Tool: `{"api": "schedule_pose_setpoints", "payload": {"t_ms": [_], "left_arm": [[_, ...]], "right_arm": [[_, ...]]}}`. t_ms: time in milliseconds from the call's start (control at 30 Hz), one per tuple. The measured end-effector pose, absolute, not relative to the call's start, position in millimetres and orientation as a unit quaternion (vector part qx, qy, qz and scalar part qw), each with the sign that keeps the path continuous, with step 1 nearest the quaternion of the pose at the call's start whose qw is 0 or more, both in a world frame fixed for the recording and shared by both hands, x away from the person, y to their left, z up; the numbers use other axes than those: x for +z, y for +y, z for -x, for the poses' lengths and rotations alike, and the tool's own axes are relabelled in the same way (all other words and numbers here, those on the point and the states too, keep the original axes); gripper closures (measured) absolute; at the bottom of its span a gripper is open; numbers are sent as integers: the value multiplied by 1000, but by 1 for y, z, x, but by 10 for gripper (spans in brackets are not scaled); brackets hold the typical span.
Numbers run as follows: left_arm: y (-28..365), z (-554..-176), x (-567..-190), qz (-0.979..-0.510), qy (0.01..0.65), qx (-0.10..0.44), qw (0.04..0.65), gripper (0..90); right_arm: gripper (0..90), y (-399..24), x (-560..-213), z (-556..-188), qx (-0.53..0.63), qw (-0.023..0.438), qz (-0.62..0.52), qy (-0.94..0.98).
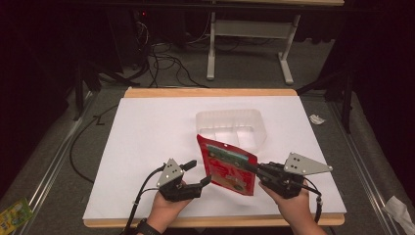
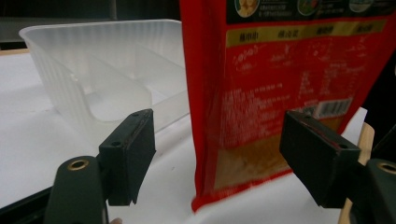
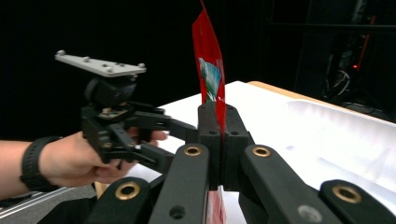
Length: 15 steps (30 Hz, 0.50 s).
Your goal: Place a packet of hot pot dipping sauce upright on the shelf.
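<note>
A red snack pouch [image 1: 227,164] stands upright over the white table top [image 1: 147,137], its printed back facing the left gripper view [image 2: 280,93]. My right gripper [image 1: 254,169] is shut on the pouch's right edge. In the right gripper view the jaws [image 3: 219,121] clamp the thin red film [image 3: 210,70] edge-on. My left gripper [image 1: 199,172] is open just left of the pouch. Its pads [image 2: 133,149] stand wide apart and touch nothing, with the pouch a little beyond them. A clear divided plastic tray [image 1: 230,127] [image 2: 107,74] sits behind the pouch.
The table's wooden edge [image 1: 210,92] runs along the far side. On the floor lie a crumpled paper [image 1: 317,119] at the right, a green packet [image 1: 14,213] at the lower left and cables [image 1: 161,63] behind. A white table frame [image 1: 247,44] stands farther back.
</note>
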<state>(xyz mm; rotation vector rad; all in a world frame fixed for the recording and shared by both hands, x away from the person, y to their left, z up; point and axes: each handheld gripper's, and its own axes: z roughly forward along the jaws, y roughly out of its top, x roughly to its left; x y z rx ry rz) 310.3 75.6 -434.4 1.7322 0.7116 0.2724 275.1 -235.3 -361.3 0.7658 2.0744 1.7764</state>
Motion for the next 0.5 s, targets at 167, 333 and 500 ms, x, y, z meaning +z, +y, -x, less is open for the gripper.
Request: {"api": "schedule_pose_setpoints", "payload": {"t_ms": [167,333,500], "left_arm": [[70,-316,-437,-741,297,95,594,291],[64,-320,-435,-730,293,72,613,418],[64,-319,-435,-733,296,75,608,590]], "right_arm": [[900,-230,-361,-274,625,142,-255,724],[900,-226,-364,-273,620,141,-251,730],[900,-229,-366,-275,619,143,-262,726]]}}
